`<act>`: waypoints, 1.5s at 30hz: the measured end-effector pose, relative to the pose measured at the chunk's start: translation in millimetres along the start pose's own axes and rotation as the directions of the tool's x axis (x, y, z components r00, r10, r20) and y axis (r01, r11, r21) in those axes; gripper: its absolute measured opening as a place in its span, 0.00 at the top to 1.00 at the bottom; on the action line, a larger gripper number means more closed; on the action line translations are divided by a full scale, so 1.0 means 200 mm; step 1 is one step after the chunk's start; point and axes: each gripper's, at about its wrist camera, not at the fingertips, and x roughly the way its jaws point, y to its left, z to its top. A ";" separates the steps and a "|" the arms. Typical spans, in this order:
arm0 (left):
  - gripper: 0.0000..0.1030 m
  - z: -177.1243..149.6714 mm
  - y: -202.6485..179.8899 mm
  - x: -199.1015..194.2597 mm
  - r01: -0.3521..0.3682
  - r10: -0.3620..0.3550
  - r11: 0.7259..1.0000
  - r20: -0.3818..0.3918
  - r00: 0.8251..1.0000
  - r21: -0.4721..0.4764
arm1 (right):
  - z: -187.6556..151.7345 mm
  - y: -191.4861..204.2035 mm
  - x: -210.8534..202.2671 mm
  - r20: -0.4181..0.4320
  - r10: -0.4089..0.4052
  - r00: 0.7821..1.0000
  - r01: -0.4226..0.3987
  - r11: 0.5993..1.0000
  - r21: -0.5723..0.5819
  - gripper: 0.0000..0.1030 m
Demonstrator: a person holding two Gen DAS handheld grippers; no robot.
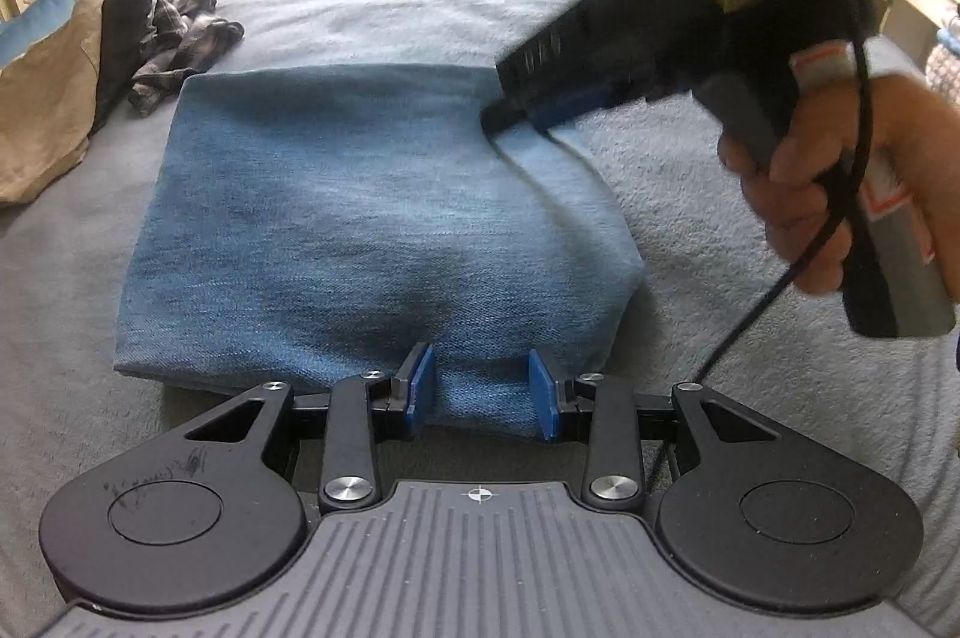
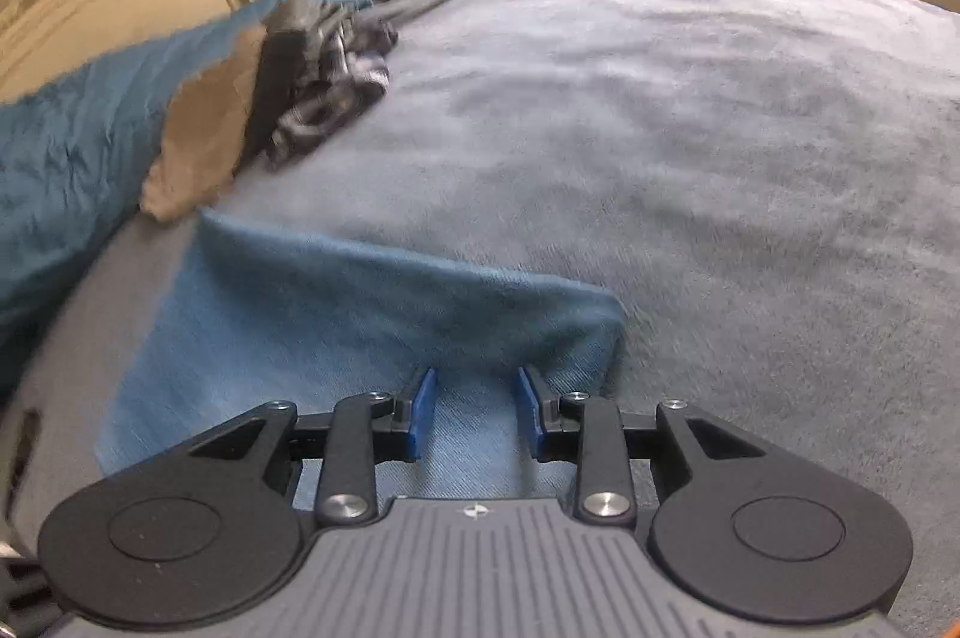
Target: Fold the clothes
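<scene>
Folded into a thick, squarish pad of faded blue denim cloth (image 1: 360,218), lying flat on the grey fleecy bed cover (image 1: 750,398), centre of the left wrist view. Looks only slightly longer from bottom to top of frame than across, though the fisheye makes that unsure. Far edge straight across mid-frame, near edge at the bottom; a raised crease slants down from the upper right corner, where the right side bulges.

Straddling the near edge at bottom centre with blue pads spread, nothing pinched – the left tool (image 1: 480,392). Probably set there to steady or catch that edge.

Blurred at upper right, held by a hand (image 1: 840,194), tip at the pad's far right corner – the right tool (image 2: 474,413). Spread too in its own view, denim showing between the pads; likely there to flatten that bulge or take the corner.

Fits a pause before another fold, or a last tidying of a finished pad.

Heaped at upper left, well apart: a crumpled dark plaid and tan clothes pile (image 1: 174,38).
</scene>
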 end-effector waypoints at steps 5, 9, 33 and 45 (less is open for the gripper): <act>0.67 0.00 -0.02 0.00 -0.018 0.018 1.000 -0.001 1.000 0.013 | 0.06 0.00 0.06 0.013 -0.007 1.000 0.007 1.000 0.000 0.69; 0.67 0.00 -0.03 0.00 -0.025 0.025 1.000 -0.001 1.000 0.013 | 0.04 -0.03 0.15 0.000 -0.006 1.000 0.006 1.000 -0.014 0.69; 0.64 -0.08 0.00 -0.09 0.023 -0.015 0.998 0.117 0.993 -0.065 | 0.02 -0.08 0.12 0.046 0.042 0.998 -0.045 0.998 0.046 0.68; 0.59 -0.30 0.15 -0.17 0.041 -0.025 0.996 0.179 0.984 -0.082 | -0.32 -0.39 -0.41 0.136 0.343 0.929 -0.367 0.822 0.435 0.65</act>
